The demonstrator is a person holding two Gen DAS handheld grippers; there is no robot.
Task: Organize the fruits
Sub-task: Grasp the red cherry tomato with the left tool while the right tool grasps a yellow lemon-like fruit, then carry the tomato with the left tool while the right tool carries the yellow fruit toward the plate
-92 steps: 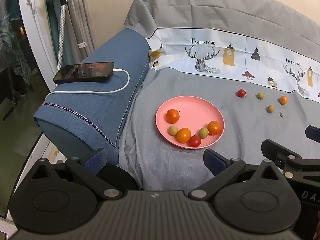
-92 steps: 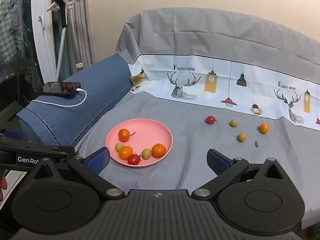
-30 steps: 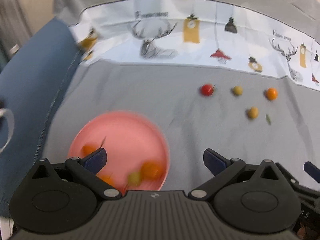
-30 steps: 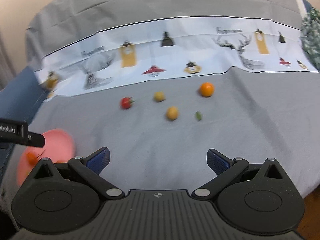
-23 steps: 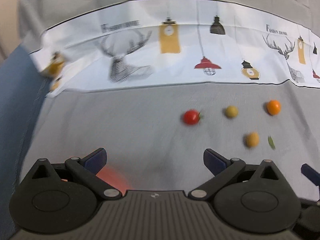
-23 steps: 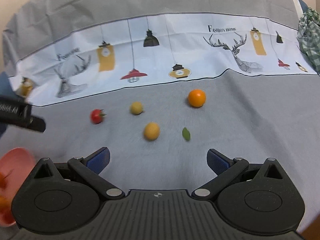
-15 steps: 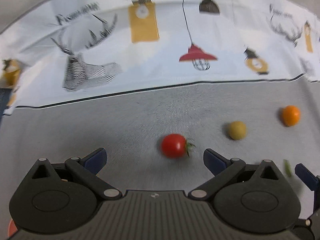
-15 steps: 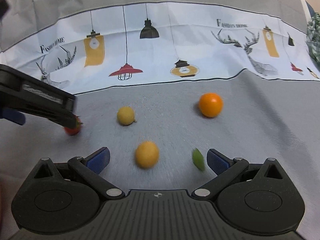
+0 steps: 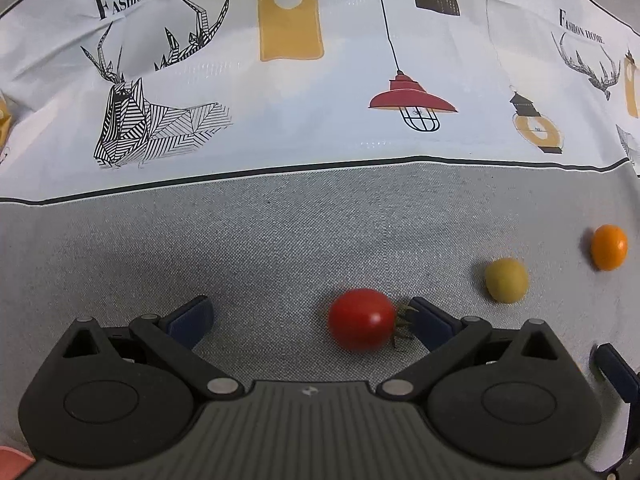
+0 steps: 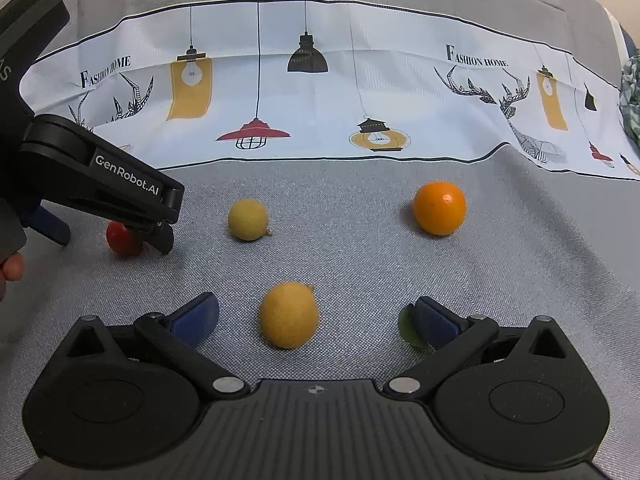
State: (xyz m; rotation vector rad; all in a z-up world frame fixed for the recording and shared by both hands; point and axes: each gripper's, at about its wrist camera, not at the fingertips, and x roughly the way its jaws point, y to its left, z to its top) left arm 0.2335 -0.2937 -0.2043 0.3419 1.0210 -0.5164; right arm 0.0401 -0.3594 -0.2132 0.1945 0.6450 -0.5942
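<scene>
Four fruits loose on the grey cloth (image 10: 360,272), none gripped. Left gripper (image 9: 308,320) spread wide around the red cherry tomato (image 9: 362,319); tomato sits off-centre, close against the right-hand pad, stem toward it, contact uncertain. Right gripper (image 10: 316,318) also spread wide, bracketing the yellow-orange fruit (image 10: 289,315), clear gaps both sides. A small green leaf-like scrap (image 10: 407,330) lies partly hidden by its right pad. Yellow-green fruit (image 10: 248,219) and orange fruit (image 10: 439,208) rest further back, well apart, untouched. Sliver of pink plate (image 9: 12,460) at the left view's lower corner; its contents not visible. Judgement: two picks about to close, then carrying off; two more fruits remain after.
</scene>
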